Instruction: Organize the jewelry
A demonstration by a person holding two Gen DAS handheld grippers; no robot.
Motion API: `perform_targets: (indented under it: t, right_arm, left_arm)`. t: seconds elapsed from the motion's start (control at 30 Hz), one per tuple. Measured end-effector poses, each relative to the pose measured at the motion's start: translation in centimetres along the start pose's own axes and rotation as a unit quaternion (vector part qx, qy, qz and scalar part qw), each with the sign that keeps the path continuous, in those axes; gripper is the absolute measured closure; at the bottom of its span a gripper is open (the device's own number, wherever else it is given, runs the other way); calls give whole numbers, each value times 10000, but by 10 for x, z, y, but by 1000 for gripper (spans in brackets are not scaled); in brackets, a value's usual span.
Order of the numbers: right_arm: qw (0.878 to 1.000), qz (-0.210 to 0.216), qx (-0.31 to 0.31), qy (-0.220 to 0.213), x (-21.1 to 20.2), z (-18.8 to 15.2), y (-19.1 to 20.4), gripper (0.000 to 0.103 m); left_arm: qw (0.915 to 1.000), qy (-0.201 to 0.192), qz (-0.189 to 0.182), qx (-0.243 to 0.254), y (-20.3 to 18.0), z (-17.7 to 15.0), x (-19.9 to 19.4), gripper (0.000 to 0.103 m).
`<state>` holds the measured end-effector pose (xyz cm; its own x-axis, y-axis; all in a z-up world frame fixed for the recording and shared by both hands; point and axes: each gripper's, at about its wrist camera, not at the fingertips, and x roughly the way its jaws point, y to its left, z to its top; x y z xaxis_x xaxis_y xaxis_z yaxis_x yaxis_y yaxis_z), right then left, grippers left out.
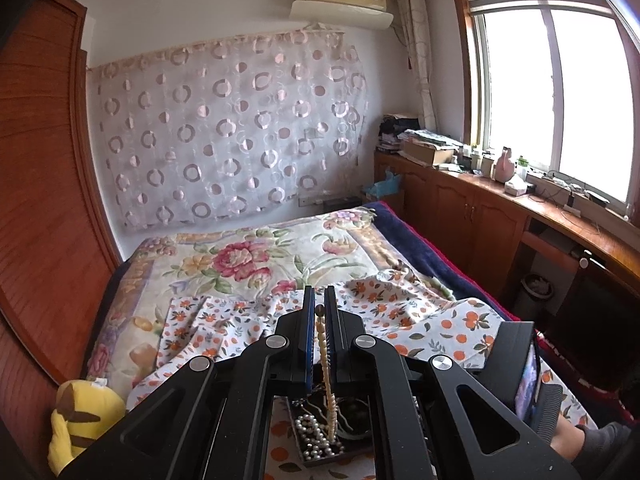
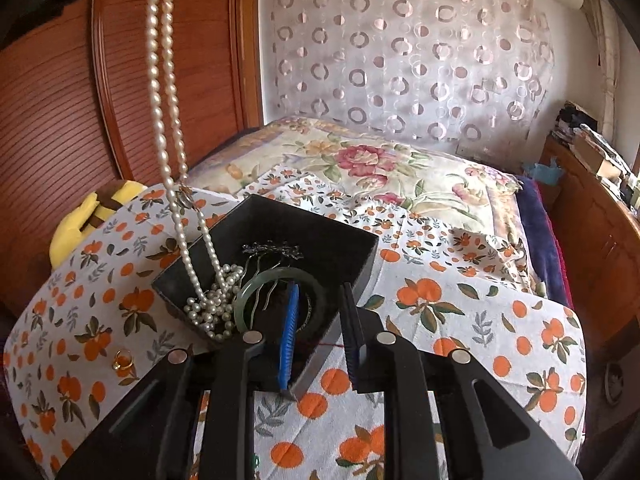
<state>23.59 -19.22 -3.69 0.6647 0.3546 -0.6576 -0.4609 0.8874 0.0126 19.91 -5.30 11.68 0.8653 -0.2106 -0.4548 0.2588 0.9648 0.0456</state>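
From the left wrist, my left gripper [image 1: 319, 312] is clenched on the long cream pearl necklace [image 1: 330, 400], which hangs at lower centre into the black square jewelry tray [image 1: 316, 458]. From the right wrist, my right gripper [image 2: 320, 320] stands released over the tray's near rim, nothing between its pads; I should lower the strand slowly so it coils inside.

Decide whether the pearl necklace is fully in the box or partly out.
Partly out. The necklace hangs from the shut left gripper; only its lower end lies in the box.
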Motion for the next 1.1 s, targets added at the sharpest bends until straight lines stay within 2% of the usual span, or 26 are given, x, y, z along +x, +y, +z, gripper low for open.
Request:
perform_targets:
  t: [0.3, 0.5, 0.87, 1.0, 1.1]
  right_arm:
    - [10000, -42, -4, -47, -13, -16, -5, 80]
    - [9999, 28, 41, -101, -27, -27, -6, 80]
    - [9996, 244, -73, 115, -38, -55, 4, 80]
    - [9994, 248, -105, 225, -34, -67, 9, 76]
    - [9989, 312, -123, 322, -31, -73, 12, 75]
  left_arm:
    - [9998, 145, -20, 102, -9, -1, 10, 99]
    - [9995, 301, 7, 76, -4, -18, 12, 97]
    - [9972, 730, -104, 128, 8, -85, 5, 90]
    - [9957, 905, -145, 134, 13, -111, 2, 80]
    - [9940, 1076, -152, 156, 17, -134, 2, 77]
